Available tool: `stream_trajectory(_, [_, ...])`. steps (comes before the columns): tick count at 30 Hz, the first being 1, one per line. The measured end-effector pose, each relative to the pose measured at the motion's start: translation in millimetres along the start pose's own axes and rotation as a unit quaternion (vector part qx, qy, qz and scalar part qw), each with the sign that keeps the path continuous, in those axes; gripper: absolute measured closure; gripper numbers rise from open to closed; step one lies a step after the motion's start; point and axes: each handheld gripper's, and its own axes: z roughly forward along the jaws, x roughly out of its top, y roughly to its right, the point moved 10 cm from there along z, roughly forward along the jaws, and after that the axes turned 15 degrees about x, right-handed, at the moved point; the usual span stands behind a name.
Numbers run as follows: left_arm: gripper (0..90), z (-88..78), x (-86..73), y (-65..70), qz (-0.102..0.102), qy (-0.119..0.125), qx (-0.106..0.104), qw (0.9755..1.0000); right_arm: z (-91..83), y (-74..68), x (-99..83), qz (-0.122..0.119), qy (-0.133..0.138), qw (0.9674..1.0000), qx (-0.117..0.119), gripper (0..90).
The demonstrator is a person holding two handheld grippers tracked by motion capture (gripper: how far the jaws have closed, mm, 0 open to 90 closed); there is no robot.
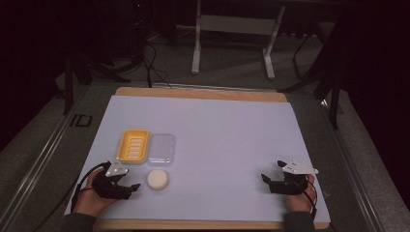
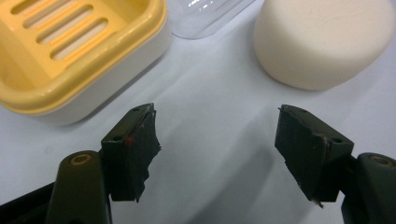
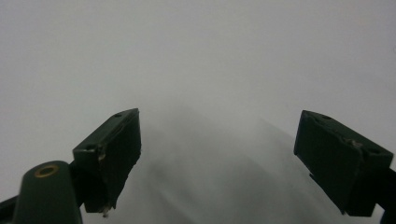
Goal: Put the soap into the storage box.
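Resting low on the worktop [image 1: 217, 130] near its front edge, the left tongs [image 1: 134, 186] point toward a round white soap bar [image 1: 158, 179] that lies just beside their tips. Seen from the left gripper view, the left tongs [image 2: 217, 140] stand wide apart with nothing between them, and the soap bar [image 2: 322, 39] sits ahead and off to one side of the gap, not yet lined up with it. That offset suggests the hand is only approaching; the tongs would need to swing toward the bar before closing.

Just behind the soap lie its likely home: a yellow soap dish [image 1: 134, 145] with a slotted drain insert, and touching its side a clear plastic lid [image 1: 161, 147], laid flat. Having the lid off and parked next to the dish leaves the tray open from above, which I take as preparation for dropping the bar in. In the left gripper view the yellow soap dish [image 2: 70, 51] is close at hand and the clear plastic lid [image 2: 205, 14] shows at the top edge.

Well apart, on the other side of the worktop, the right tongs [image 1: 265, 179] sit idle on bare surface. Their own view shows the right tongs [image 3: 217, 154] spread apart and empty, apparently waiting for a later turn, perhaps with the lid.
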Motion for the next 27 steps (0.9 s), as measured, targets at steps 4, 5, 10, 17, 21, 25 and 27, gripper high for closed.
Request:
stream_trajectory(4, [29.6,-4.9,3.6,0.7,-0.006,0.016,-0.027,0.9995,0.2,0.1,-0.2,0.004,-0.001,1.0000,0.001,14.8])
stream_trajectory(5, [29.6,-5.2,3.4,0.0,-0.004,0.014,-0.026,0.9995,0.1,0.0,-0.2,0.003,0.000,1.0000,0.001,14.7])
stream_trajectory(10, [29.6,-6.5,3.9,0.1,0.010,0.008,-0.028,0.9995,-0.3,0.3,0.0,0.000,0.001,1.0000,0.000,14.8])
stream_trajectory(17, [29.8,-8.5,7.9,0.9,0.023,0.005,-0.030,0.9993,-0.7,0.2,0.4,-0.001,0.003,1.0000,-0.001,14.7])
stream_trajectory(21, [29.7,-9.5,9.8,1.1,0.028,0.006,-0.029,0.9992,-1.0,0.0,0.5,-0.001,0.005,1.0000,-0.001,14.7])
stream_trajectory(25, [29.7,-12.0,13.7,3.6,0.034,0.007,-0.033,0.9989,-1.1,-0.1,0.7,-0.001,0.006,1.0000,-0.001,14.7])
stream_trajectory(27, [29.7,-12.6,15.1,4.7,0.038,0.008,-0.034,0.9987,-1.2,-0.3,0.7,-0.001,0.006,1.0000,-0.001,14.8])
